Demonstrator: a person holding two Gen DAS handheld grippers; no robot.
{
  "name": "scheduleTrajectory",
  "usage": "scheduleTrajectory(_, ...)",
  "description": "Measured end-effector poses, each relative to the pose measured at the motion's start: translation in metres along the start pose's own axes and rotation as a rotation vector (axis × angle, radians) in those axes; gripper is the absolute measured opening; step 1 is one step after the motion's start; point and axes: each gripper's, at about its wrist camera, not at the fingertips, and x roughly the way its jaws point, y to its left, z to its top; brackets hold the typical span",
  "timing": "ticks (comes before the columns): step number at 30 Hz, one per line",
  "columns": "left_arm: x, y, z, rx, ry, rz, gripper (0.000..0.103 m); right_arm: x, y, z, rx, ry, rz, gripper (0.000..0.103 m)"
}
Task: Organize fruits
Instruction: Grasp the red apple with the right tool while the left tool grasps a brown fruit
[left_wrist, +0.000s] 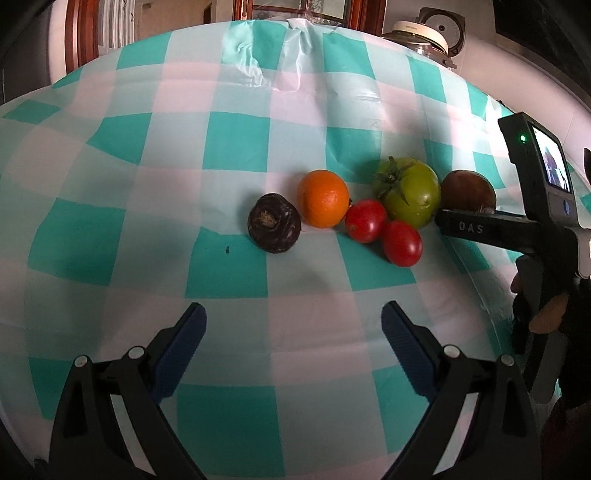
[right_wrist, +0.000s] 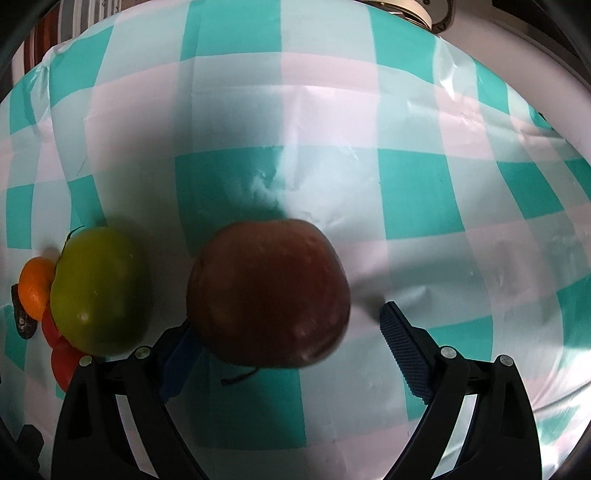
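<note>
I have the right gripper (right_wrist: 291, 332) straddling the dark red apple (right_wrist: 267, 291), which sits on the checked bench (right_wrist: 424, 192) at the right end of the fruit row, just beside the green tomato (right_wrist: 98, 291). Its left finger (right_wrist: 181, 362) is at the apple's side, the right one (right_wrist: 404, 350) apart from it, so the fingers are spread and not yet grasping. The apple lies dead ahead, slightly left of centre between them. My left gripper (left_wrist: 293, 343) hangs released and empty, well short of the orange (left_wrist: 323, 198) and the row.
</note>
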Motion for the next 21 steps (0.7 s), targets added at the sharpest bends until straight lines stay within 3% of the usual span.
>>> scheduleTrajectory(1, 0.000, -0.001, 0.000, 0.002, 0.001, 0.001, 0.096, -0.001, 0.001, 0.000, -0.005, -0.006, 0.011, 0.067)
scheduleTrajectory(2, 0.000, -0.001, 0.000, 0.003, 0.001, 0.002, 0.096, -0.004, 0.003, 0.000, -0.018, -0.019, 0.032, 0.060)
scheduleTrajectory(12, 0.003, 0.000, 0.000, -0.006, 0.009, 0.005, 0.096, -0.024, -0.019, -0.020, 0.092, -0.054, 0.073, 0.061)
scheduleTrajectory(21, 0.020, 0.020, 0.018, -0.069, 0.013, 0.059, 0.095, -0.077, -0.024, -0.097, 0.194, -0.054, 0.217, 0.062)
